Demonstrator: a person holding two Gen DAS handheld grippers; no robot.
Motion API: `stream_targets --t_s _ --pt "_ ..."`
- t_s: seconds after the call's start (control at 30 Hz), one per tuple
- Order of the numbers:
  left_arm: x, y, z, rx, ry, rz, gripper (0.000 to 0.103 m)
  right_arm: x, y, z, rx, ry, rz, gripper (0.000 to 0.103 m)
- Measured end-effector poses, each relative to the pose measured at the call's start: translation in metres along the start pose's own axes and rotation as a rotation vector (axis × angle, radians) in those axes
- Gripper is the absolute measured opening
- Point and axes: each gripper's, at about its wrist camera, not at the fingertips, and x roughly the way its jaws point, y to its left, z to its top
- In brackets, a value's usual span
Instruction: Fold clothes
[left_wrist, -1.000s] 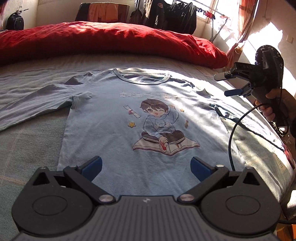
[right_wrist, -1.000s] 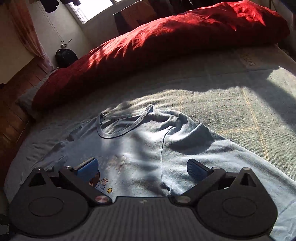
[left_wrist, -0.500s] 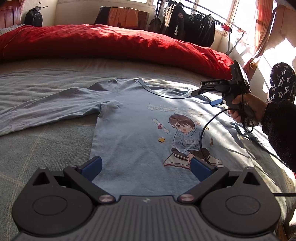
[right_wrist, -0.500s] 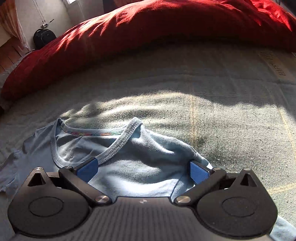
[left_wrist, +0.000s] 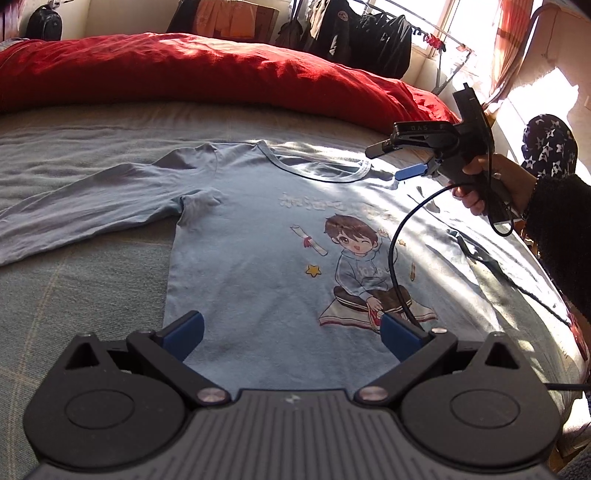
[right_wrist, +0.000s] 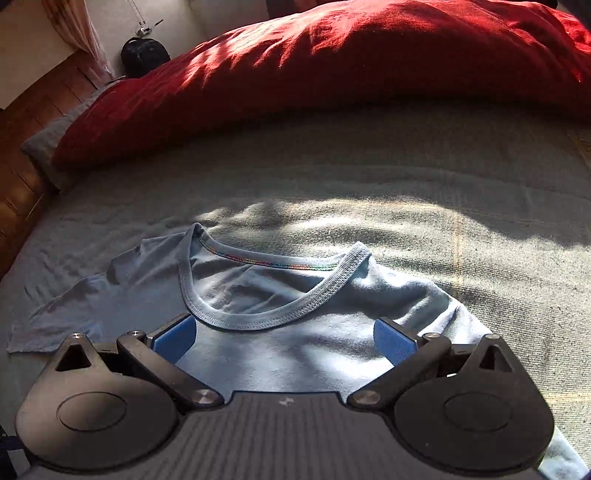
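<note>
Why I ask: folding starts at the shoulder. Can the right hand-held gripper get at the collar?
Probably yes: the right hand-held gripper is open just short of the collar, nothing between.

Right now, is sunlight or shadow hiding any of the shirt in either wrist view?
Left wrist view: hard sun stripes break up the shirt near the right gripper, print readable. Right wrist view: collar half sunlit, half shadowed, stitching sharp; fisheye bends the red duvet.

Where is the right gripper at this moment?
In the left wrist view the right gripper hovers at the right, open, above the blue shirt's collar.
</note>
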Motion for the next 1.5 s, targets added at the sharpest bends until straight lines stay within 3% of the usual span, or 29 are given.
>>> stream_targets --t_s 0.2,0.4,0.53,0.67,0.77,0.9,1.0,1.17,1.5 --pt "-0.007 0.002 -0.005 -0.038 -0.002 0.002 0.101 0.041 -0.011 0.011 -0.018 -0.078 -0.062 0.103" --pt "-0.02 0.002 -0.006 -0.043 -0.039 -0.018 0.101 -0.015 -0.007 0.02 -0.014 -0.078 -0.023 0.103" --pt "-0.019 0.003 -0.008 -0.063 -0.051 -0.036 0.101 -0.059 -0.019 0.001 -0.03 0.001 -0.07 0.103" --pt "-0.015 0.002 -0.01 -0.073 -0.048 -0.044 0.101 -0.061 -0.052 -0.023 0.1 0.068 -0.066 0.103" --pt "-0.013 0.001 -0.01 -0.065 -0.039 -0.025 0.101 -0.042 -0.079 -0.031 0.195 0.061 -0.062 0.103" --pt "-0.013 0.003 -0.009 -0.073 -0.036 -0.006 0.101 -0.024 -0.092 -0.025 0.203 -0.054 -0.084 0.103" --pt "-0.012 0.005 -0.009 -0.074 -0.034 0.004 0.101 -0.027 -0.089 -0.016 0.226 -0.094 -0.123 0.103" --pt "-0.006 0.008 -0.009 -0.077 -0.027 0.018 0.101 -0.041 -0.057 -0.021 0.154 0.0 -0.08 0.103" --pt "-0.016 -0.004 -0.01 -0.05 -0.029 0.017 0.101 -0.063 -0.048 -0.035 0.142 -0.041 -0.073 0.103"
